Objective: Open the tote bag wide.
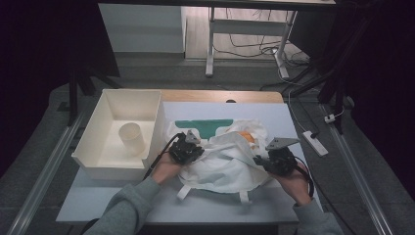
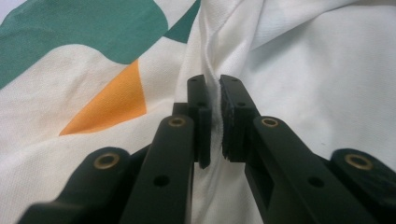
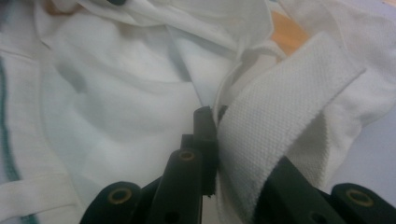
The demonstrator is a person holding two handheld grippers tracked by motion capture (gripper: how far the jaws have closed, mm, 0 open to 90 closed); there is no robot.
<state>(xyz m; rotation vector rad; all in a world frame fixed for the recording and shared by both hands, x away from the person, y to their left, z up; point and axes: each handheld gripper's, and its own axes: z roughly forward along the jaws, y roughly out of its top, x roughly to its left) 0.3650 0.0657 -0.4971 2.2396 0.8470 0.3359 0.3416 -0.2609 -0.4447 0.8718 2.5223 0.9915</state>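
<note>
My left claw is a black block with a grey three-cornered plate on top, and a black cable trails from it toward seven o'clock past my left hand. My right claw is built the same, its grey plate at twelve o'clock of the body, with a black cable looping off at four o'clock beside my right hand. Up close, each claw has two flat matte-black jaws with small round holes and brass-coloured pivot rings along the linkage arms. Both my sleeves are grey knit with ribbed cuffs.
</note>
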